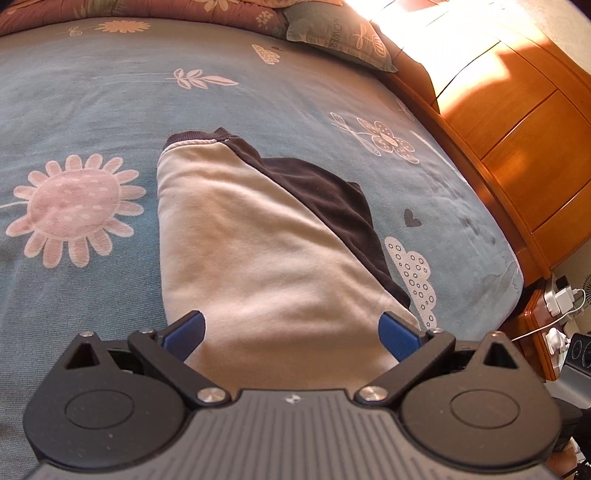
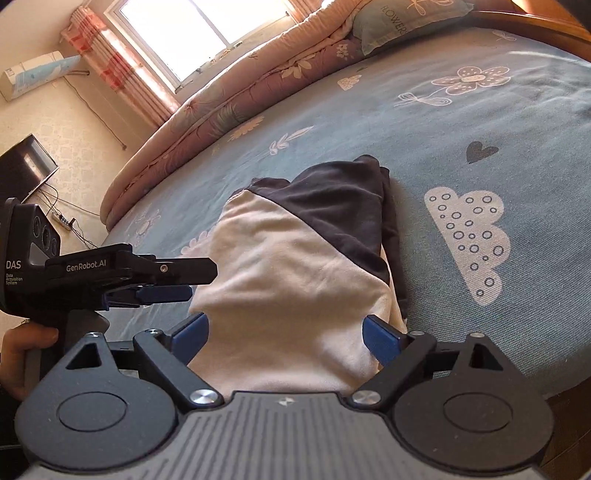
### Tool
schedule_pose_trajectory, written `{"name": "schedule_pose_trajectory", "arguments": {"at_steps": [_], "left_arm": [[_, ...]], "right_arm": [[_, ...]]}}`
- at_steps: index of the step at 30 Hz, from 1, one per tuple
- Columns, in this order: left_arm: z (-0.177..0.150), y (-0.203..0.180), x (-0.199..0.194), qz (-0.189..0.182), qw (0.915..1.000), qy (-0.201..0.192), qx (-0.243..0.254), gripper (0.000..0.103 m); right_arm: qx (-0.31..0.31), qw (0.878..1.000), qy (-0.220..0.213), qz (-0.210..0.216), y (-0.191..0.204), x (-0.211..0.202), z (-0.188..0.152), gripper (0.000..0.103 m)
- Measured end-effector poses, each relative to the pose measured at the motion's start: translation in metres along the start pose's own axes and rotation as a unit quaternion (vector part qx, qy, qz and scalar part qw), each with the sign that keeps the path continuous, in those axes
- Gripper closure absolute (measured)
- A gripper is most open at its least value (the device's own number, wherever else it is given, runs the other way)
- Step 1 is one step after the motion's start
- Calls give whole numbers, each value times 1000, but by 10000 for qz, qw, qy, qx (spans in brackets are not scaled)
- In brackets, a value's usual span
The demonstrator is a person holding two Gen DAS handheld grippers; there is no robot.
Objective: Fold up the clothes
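Observation:
A folded cream garment with dark brown sleeves and cuff (image 1: 258,240) lies flat on the blue flower-print bed sheet (image 1: 92,110). My left gripper (image 1: 291,332) hovers over its near end, open, with the blue pads (image 1: 184,332) wide apart and nothing between them. In the right wrist view the same garment (image 2: 295,277) lies lengthwise ahead. My right gripper (image 2: 286,338) is open above its near edge and holds nothing. The left gripper (image 2: 199,284) shows side-on at the garment's left edge, held by a hand (image 2: 22,350).
A pillow (image 1: 332,33) and a rolled pink quilt (image 2: 207,110) lie along the far side of the bed. A wooden headboard (image 1: 517,129) and a nightstand with chargers (image 1: 554,306) stand to the right. A window (image 2: 199,33), a curtain, an air conditioner and a TV (image 2: 26,166) are beyond.

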State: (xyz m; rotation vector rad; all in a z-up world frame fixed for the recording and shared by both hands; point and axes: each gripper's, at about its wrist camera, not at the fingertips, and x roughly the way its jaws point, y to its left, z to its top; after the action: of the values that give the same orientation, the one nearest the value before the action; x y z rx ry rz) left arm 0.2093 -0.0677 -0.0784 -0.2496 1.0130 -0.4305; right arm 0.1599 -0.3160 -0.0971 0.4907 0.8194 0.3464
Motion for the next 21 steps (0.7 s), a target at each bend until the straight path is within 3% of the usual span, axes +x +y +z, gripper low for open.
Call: {"name": "schedule_pose_trajectory", "arguments": {"at_steps": [11, 21], "left_arm": [[0, 49, -8, 21, 9980, -145, -614, 3], [2, 71, 11, -468, 9918, -56, -1189, 3]], "right_arm": [[25, 9995, -41, -320, -8, -8, 5, 9], [130, 9992, -87, -373, -24, -1, 20, 9]]}}
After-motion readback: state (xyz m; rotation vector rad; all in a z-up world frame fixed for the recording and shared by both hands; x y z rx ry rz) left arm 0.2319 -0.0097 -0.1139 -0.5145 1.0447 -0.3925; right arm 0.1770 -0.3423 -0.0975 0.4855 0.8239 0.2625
